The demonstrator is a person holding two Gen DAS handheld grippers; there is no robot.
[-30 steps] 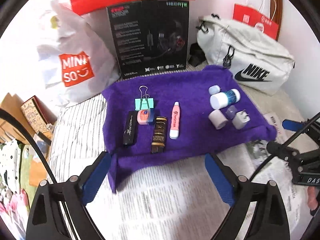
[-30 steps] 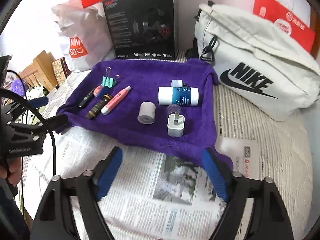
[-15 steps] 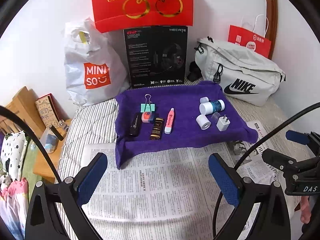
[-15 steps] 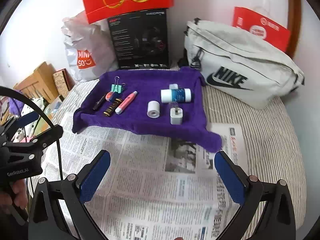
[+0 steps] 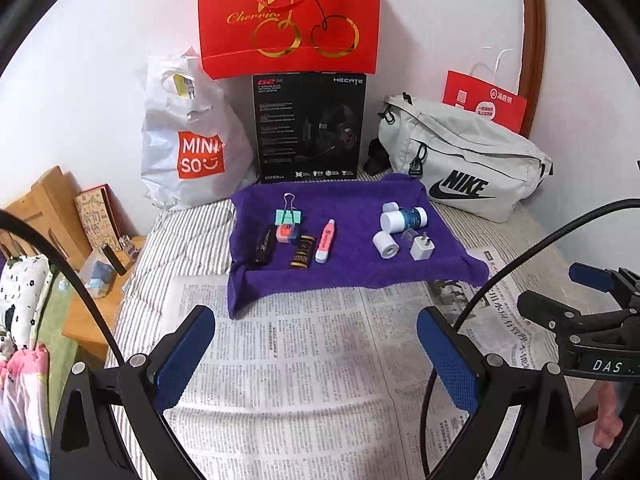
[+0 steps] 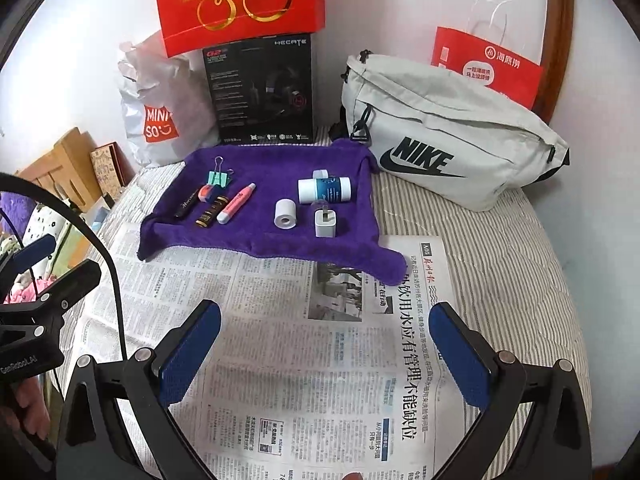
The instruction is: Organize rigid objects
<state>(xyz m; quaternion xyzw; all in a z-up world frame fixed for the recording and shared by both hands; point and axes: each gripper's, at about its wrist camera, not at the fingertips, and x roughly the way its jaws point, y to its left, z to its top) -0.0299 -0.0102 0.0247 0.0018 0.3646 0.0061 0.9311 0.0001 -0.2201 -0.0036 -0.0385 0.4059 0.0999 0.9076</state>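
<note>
The small rigid items lie on the purple towel (image 6: 264,236), well ahead of both grippers: binder clip (image 6: 218,178), pink highlighter (image 6: 236,203), black and gold tube (image 6: 211,212) and a dark flat stick (image 6: 187,205) ahead and to the left; the white bottle (image 6: 324,190), tape roll (image 6: 285,213) and charger plug (image 6: 325,223) straight ahead of the right gripper (image 6: 324,350). All look light and stiff. The bottle and roll would likely roll (best pinched across their round sides), while the plug offers flat faces. The right gripper stands wide open and empty above the newspaper (image 6: 280,360), angled downward. The left gripper (image 5: 316,354) is likewise spread, nothing between its pads, tilted down toward the towel's near edge.
</note>
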